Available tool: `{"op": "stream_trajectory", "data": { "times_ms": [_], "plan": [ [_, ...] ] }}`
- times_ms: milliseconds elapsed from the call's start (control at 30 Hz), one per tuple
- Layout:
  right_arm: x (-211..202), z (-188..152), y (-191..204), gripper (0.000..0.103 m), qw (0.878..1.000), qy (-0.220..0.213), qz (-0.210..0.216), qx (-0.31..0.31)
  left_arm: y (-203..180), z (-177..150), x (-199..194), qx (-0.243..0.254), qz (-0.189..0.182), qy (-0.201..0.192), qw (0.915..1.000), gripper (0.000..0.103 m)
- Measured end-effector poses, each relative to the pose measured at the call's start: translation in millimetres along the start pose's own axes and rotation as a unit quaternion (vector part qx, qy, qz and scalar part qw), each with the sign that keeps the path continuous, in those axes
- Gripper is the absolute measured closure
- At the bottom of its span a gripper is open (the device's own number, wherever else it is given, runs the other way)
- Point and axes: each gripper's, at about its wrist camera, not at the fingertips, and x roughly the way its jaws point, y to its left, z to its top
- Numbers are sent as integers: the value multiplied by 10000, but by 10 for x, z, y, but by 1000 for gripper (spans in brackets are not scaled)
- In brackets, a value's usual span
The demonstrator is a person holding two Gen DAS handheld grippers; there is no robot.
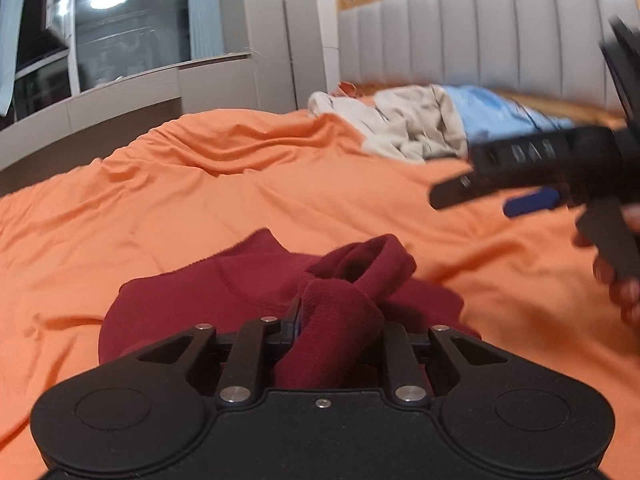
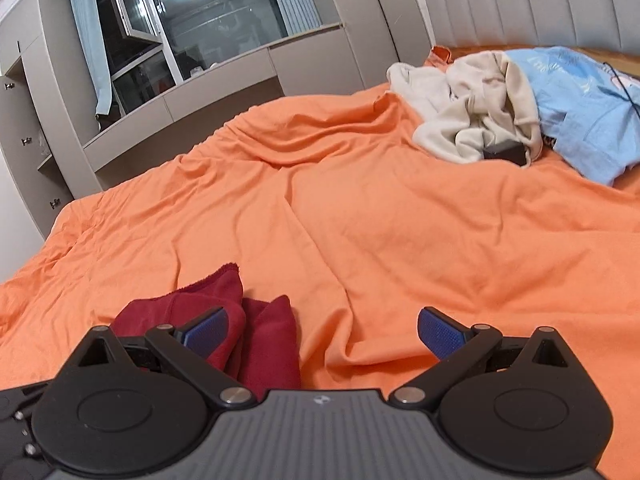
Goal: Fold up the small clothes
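Left gripper [image 1: 320, 320]: jaws closed on a bunched fold of the dark red garment [image 1: 256, 280]. The ribbed fabric fills the gap between the fingers and hides the pads almost fully; only a sliver of blue shows at the left finger. A loop of the same cloth stands up just beyond the grip.

Dark red garment lies on the orange bedsheet [image 1: 240, 184], near edge of the bed, directly ahead of the left gripper. The part not gripped rests flat on the sheet, with one corner pointing up and away. In the right wrist view the garment [image 2: 264, 344] sits at lower left, crumpled in two lobes with a frayed edge toward the far side.

Right gripper [image 2: 320, 328]: jaws spread wide, nothing between them. Blue textured pads [image 2: 438, 330] are visible on both fingers. The left finger overlaps the red garment in view; contact cannot be judged. The right finger is over bare sheet. From the left wrist view the right gripper [image 1: 500, 200] appears blurred at the right edge, above the sheet and to the right of the garment, with a hand [image 1: 620, 288] on its handle.

Background: a pile of clothes [image 2: 480, 120], beige and light blue, lies at the far end of the bed against the grey padded headboard [image 1: 480, 32], well apart from the red garment. A small dark object [image 2: 505, 151] sits under the beige cloth. Window [image 2: 208, 24] reflects a ceiling light.
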Motion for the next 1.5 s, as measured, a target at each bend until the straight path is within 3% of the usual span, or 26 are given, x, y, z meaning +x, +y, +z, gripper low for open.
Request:
{"op": "stream_trajectory", "data": {
  "times_ms": [167,233,333,433,600,667,833,900,967,1133,1267,1333,1500],
  "plan": [
    [68,-52,9,0,9998,166,94,68,-38,-57,-7,-43,-253,45,9997,54],
    [101,-75,-8,0,9995,254,154,98,-70,-56,-43,15,-346,21,9994,36],
    [163,-116,-15,0,9985,419,330,145,-168,-77,-148,194,-375,-118,9990,19],
    [196,-146,-15,0,9966,518,586,246,-247,-124,-300,335,-312,-316,9985,12],
    [258,-140,87,0,9900,779,1166,176,-264,-99,-435,242,-207,-366,9988,11],
    [303,-81,172,0,9862,915,1381,-61,-251,-79,-450,206,-114,-306,9993,10],
    [387,125,375,0,9815,567,1559,-958,-235,-63,-520,561,233,-364,9975,4],
    [506,114,435,0,9771,623,1554,-1316,-235,-57,-509,723,382,-345,9961,4],
    [642,65,446,0,9804,738,1214,-1362,-235,-58,-474,804,475,-250,9953,4],
    [782,-9,313,1,9843,918,1234,-861,-240,-68,-434,952,488,-118,9942,15],
    [780,-17,275,17,9842,872,1351,-738,-282,-97,-442,1095,463,-129,9928,34],
    [771,-25,304,28,9836,824,1386,-803,-284,-102,-434,1159,452,-117,9922,51],
    [776,-77,419,54,9800,888,1478,-991,-274,-108,-425,1147,320,-66,9929,63]
  ]
}}
